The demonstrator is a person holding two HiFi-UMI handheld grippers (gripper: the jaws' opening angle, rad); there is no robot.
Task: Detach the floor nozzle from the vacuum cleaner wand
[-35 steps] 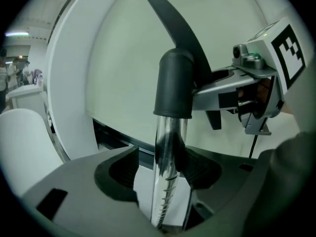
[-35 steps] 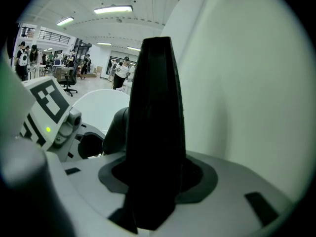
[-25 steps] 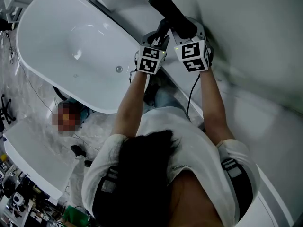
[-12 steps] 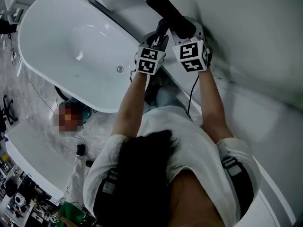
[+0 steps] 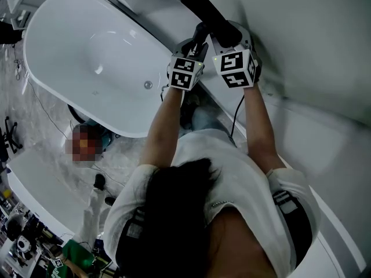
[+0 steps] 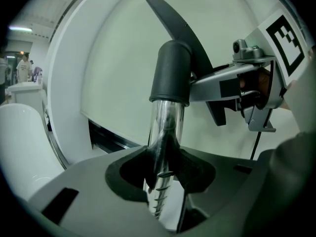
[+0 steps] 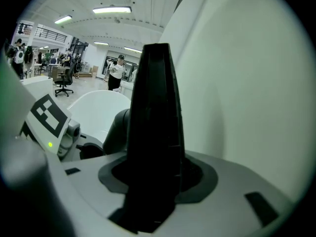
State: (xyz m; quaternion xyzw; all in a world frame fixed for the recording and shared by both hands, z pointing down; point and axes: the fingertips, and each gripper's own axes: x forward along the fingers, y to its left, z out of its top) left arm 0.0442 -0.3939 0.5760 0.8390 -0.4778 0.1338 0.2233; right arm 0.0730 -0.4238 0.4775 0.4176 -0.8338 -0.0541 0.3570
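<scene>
Barely anything has shifted in the head view since a second ago. Both hands sit in the same spot, and the only real change is that the left gripper [image 6: 165, 149] has just been closing its jaws a bit. They're now clamped on the shiny wand [image 6: 166, 120], right below its dark collar [image 6: 171, 73].

The right gripper [image 7: 154, 174] is clamped on the black floor nozzle [image 5: 204, 10], just past that collar. So the two grippers sit side by side, nearly touching, with the joint between the grips.

The part that matters: in the head view the whole thing runs on one line from about 5 o'clock up to 11 o'clock. The nozzle sticks out toward 11, beyond both grippers, and the wand end is hidden under the hands.

I'd guess the separation has to go straight along that line, right hand pushing toward 11 while the left holds still or pulls toward 5.

For room, the white bathtub [image 5: 87, 57] lies off at 9 o'clock and a pale sloped surface [image 5: 313, 33] is close at 3 o'clock. Sideways wiggle looks tight on the right, while the space past the nozzle tip at 11 looks open enough.
</scene>
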